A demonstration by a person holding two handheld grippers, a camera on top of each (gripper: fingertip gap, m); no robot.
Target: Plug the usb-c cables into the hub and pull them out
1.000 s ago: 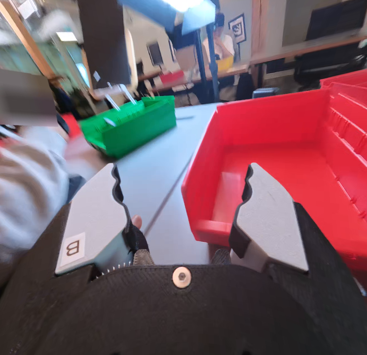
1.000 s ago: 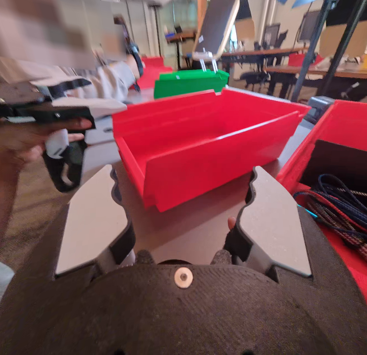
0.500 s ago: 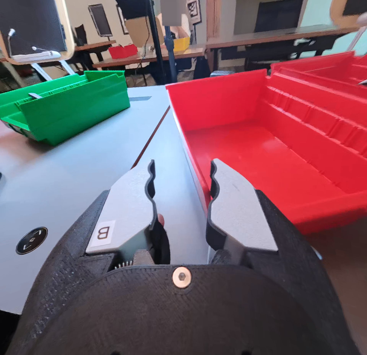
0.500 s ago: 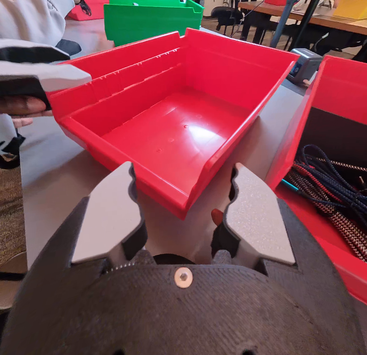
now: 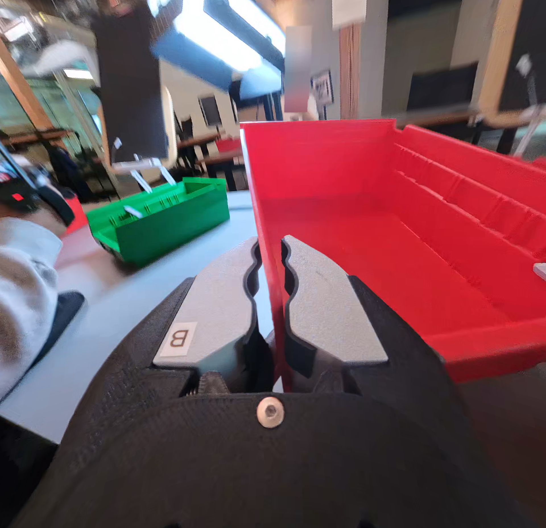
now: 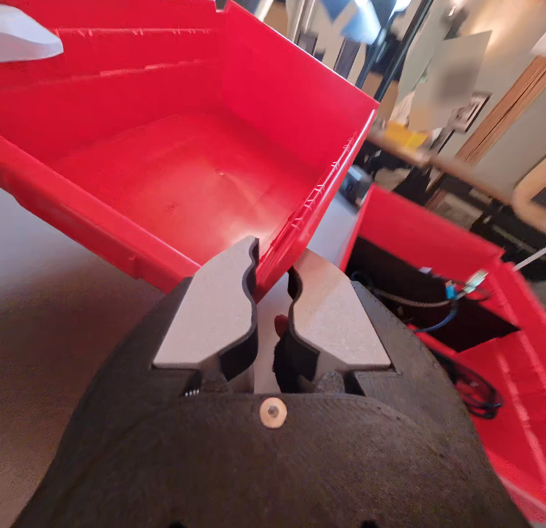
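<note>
Both tongs clamp the empty red bin. Left wrist view: left gripper (image 5: pixel 270 245) closed on bin (image 5: pixel 384 248) side wall; green bin (image 5: pixel 165 218) left of it. Right wrist view: right gripper (image 6: pixel 273 252) grips opposite wall of the bin (image 6: pixel 177 165); cables (image 6: pixel 443 313) lie in 2nd red bin (image 6: pixel 517 381) to its right. Hub not visible.

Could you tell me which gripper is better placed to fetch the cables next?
Right: the cables lie in the second red bin beside the right gripper; the left gripper clamps the far wall of the empty red bin.
</note>
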